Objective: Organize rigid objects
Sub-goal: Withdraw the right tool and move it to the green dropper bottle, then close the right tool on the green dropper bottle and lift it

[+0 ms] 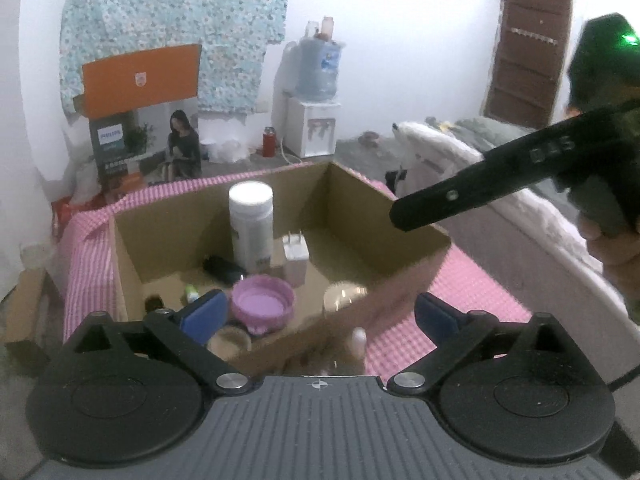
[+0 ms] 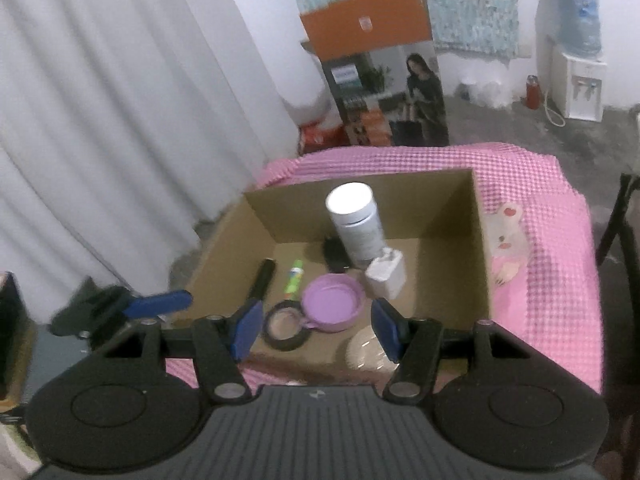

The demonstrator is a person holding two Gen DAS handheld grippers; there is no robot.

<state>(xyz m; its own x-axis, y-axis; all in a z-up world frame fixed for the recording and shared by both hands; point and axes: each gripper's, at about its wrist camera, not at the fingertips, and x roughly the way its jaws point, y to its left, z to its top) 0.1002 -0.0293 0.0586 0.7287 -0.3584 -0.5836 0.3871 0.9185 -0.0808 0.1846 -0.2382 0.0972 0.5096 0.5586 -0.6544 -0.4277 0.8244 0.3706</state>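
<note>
An open cardboard box (image 1: 416, 216) (image 2: 480, 240) sits on a pink checked cloth (image 2: 552, 280). Inside stand a white bottle (image 1: 251, 224) (image 2: 356, 220) and a white charger plug (image 1: 295, 256) (image 2: 386, 278). Around them lie a purple lid (image 1: 262, 304) (image 2: 330, 304), a black tape roll (image 2: 285, 326), a green tube (image 2: 294, 276), a black stick (image 2: 262, 278) and a clear round lid (image 1: 344, 296) (image 2: 366, 350). My left gripper (image 1: 320, 312) hovers open at the box's near edge, holding nothing. My right gripper (image 2: 316, 330) is open above the near wall, also holding nothing.
A pale cartoon-printed case (image 2: 508, 236) lies on the cloth right of the box. Behind the table stand an orange-topped carton (image 1: 140, 80), a water dispenser (image 1: 314, 120) and a red flask (image 1: 269, 142). White curtains (image 2: 120, 120) hang left; a bed (image 1: 500, 184) lies right.
</note>
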